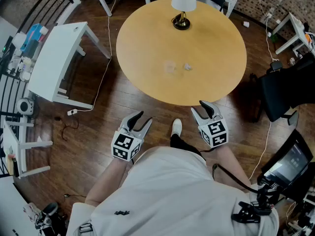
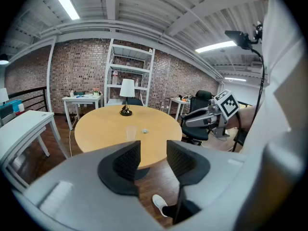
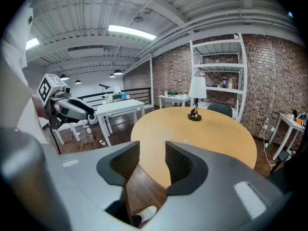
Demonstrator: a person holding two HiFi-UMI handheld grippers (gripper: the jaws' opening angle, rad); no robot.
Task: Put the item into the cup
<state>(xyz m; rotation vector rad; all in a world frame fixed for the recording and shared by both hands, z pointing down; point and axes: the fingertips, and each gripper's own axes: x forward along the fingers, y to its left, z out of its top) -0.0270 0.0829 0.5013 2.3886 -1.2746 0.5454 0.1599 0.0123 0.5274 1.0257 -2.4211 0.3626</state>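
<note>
A clear plastic cup (image 1: 170,67) stands near the middle of the round wooden table (image 1: 147,38). A small pale item (image 1: 187,67) lies on the tabletop just right of it. Both also show in the left gripper view, the cup (image 2: 131,131) left of the item (image 2: 144,130). My left gripper (image 1: 141,120) and right gripper (image 1: 202,109) hang over the floor in front of the table's near edge, well short of both things. In their own views the left gripper (image 2: 153,148) and right gripper (image 3: 152,150) stand open with nothing between the jaws.
A white-shaded lamp (image 1: 183,4) stands at the table's far side. A white desk (image 1: 54,58) is to the left and a black office chair (image 1: 290,87) to the right. The person's white shoe (image 1: 176,127) rests on the wooden floor between the grippers.
</note>
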